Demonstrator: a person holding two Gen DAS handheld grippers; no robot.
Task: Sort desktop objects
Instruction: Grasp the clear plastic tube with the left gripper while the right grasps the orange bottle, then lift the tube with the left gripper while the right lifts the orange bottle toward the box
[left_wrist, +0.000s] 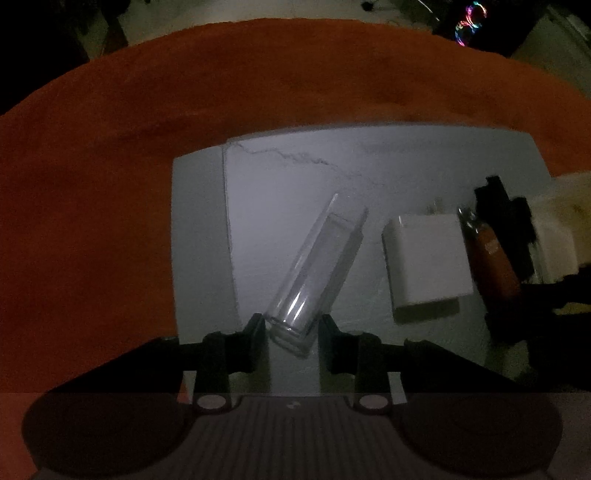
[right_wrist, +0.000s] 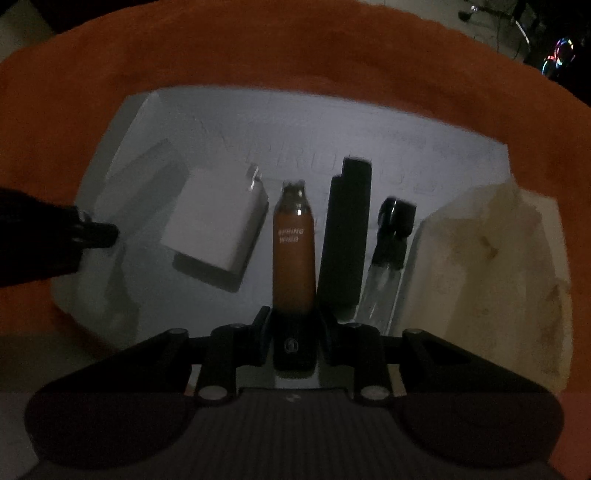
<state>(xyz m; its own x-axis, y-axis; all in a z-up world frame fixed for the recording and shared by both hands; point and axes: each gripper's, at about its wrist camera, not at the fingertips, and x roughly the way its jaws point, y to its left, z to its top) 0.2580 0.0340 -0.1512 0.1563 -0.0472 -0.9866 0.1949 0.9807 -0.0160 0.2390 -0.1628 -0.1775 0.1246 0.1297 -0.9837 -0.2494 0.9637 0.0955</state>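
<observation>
A clear plastic tube (left_wrist: 317, 266) slants across the white tray (left_wrist: 266, 192), its near end between the fingers of my left gripper (left_wrist: 291, 326), which is shut on it. My right gripper (right_wrist: 294, 319) is shut on the base of a brown-orange bottle (right_wrist: 294, 254) with pale lettering, which lies lengthwise on the tray (right_wrist: 332, 122). A white plug adapter (right_wrist: 218, 225) lies left of the bottle. To the bottle's right are a black bar (right_wrist: 345, 236) and a clear vial with a black cap (right_wrist: 388, 266). In the left wrist view the adapter (left_wrist: 424, 258) and the bottle (left_wrist: 491, 258) show at the right.
The tray rests on an orange cloth (left_wrist: 110, 184). A crumpled pale sheet (right_wrist: 487, 266) lies against the tray's right side. The left gripper's dark body (right_wrist: 85, 236) reaches in at the left of the right wrist view. Dark floor and coloured lights lie beyond the cloth.
</observation>
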